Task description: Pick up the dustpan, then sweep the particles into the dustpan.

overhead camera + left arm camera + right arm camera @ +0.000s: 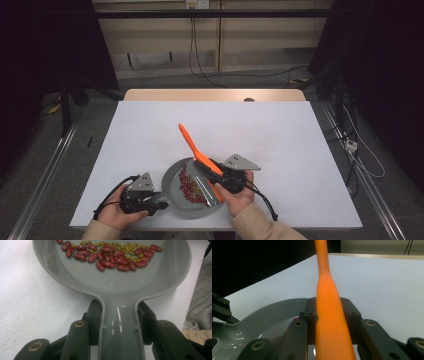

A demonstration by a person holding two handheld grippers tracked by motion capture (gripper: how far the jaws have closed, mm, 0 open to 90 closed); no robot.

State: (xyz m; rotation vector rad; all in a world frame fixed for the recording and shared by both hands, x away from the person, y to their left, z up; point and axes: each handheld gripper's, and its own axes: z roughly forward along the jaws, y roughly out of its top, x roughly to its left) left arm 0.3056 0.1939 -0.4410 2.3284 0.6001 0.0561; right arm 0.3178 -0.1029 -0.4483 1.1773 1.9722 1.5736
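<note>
A: Two grippers busy near the table's [150, 125] front edge; left gripper [159, 204] has its jaws clamped on the grey pan's [175, 186] handle.

B: yep; right gripper [214, 170] is pinched tight on the orange spatula [192, 145], slanting over the beans [189, 186] in the pan.

The shallow plastic pan [120, 287] is plain grey, with a fine ribbed pattern along its rim. The kidney-shaped beans [110, 257] in it are dark red, mixed with small round yellow-green beans [125, 248]. The long plastic spatula [192, 145] is bright orange. Both grippers' jaws are black. The flat table [150, 130] is white.
</note>
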